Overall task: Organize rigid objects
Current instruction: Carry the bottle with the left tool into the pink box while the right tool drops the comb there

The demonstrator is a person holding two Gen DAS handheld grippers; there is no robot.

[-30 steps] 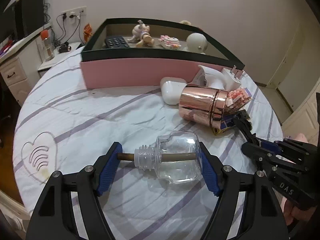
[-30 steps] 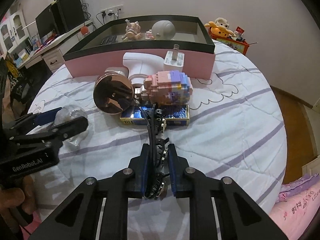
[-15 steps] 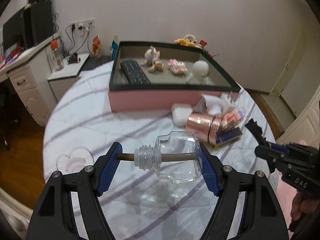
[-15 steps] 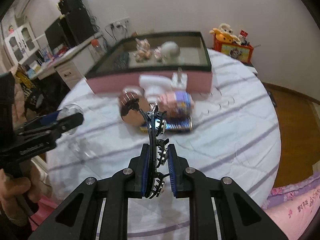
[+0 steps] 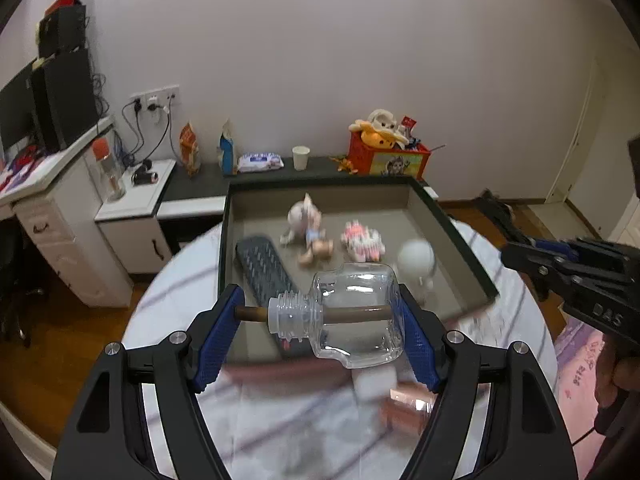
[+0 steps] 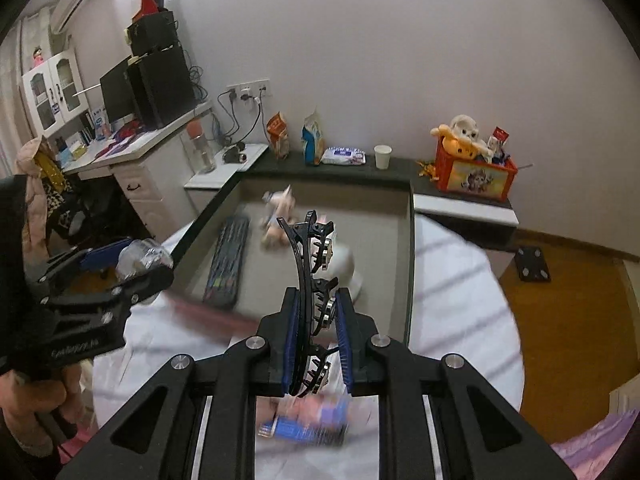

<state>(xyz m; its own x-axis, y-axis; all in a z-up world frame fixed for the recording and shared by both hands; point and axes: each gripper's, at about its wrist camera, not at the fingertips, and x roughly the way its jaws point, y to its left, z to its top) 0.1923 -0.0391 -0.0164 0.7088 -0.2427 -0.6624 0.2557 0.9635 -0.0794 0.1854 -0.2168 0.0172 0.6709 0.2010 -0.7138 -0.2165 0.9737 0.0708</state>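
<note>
A: What's the biggest piece in view?
B: The tabletop (image 5: 168,320), round, under a white cloth with purple stripes; on it sits the box (image 5: 452,236), pink outside, dark-rimmed, grey inside, holding a remote control (image 5: 260,268), a doll (image 5: 306,224) and a white round toy (image 5: 418,258).

A: And the held things?
B: The left gripper (image 5: 318,326) is clamped lengthwise on a clear bottle (image 5: 352,316), squarish, with a threaded neck and a brown stick through it, above the box's near wall; the right gripper (image 6: 316,332) is closed on a black hair clip (image 6: 310,280), curved, toothed, with metal studs, standing up over the box.
</note>
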